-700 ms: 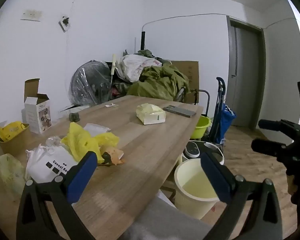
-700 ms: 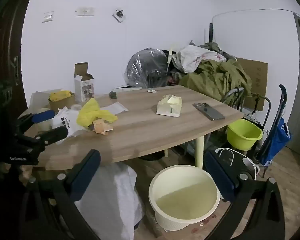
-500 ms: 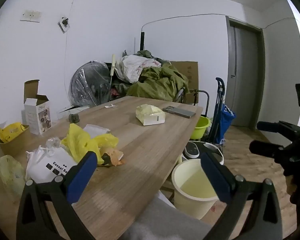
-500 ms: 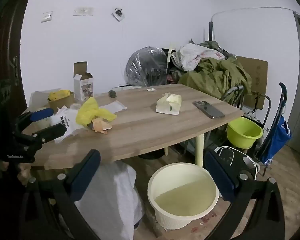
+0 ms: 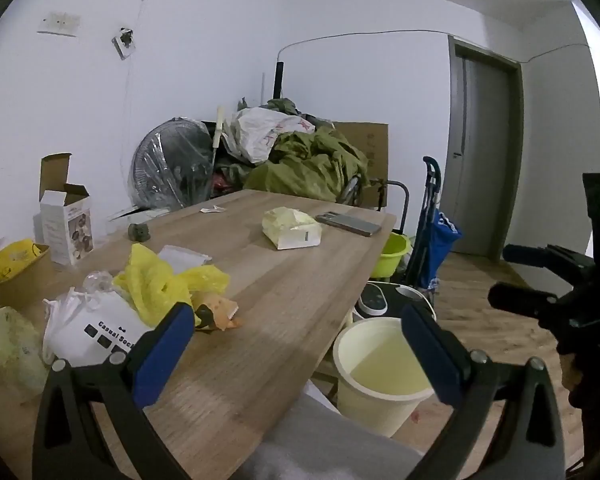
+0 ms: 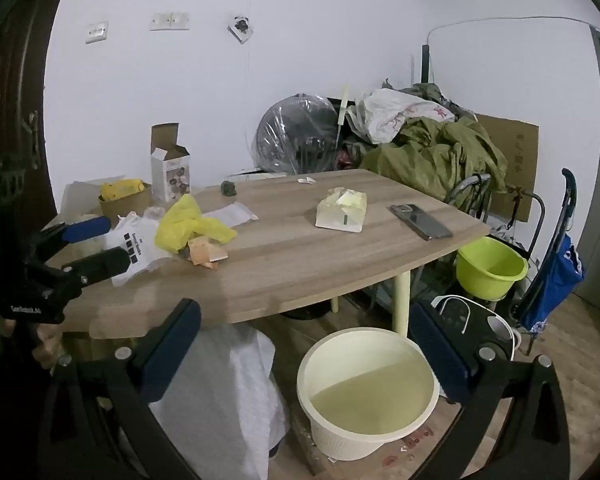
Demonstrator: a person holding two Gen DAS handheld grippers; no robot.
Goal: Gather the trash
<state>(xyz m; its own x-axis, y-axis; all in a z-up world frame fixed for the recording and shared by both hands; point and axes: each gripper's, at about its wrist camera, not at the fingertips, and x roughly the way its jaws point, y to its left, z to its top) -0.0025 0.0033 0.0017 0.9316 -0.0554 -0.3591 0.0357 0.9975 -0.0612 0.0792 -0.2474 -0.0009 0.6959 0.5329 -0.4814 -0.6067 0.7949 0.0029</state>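
Left tool (image 5: 296, 328) slightly nearer crumpled yellow bag (image 5: 160, 284), both tools agape.

I cannot read the print on the white bag (image 5: 96, 322); the left gripper's finger (image 5: 162, 354) covers its lower edge. The small scrap (image 5: 212, 210) is unidentifiable.

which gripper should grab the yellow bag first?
Left. The left gripper is open over the table beside the yellow plastic bag; the right gripper hangs off the table edge above the cream bin.
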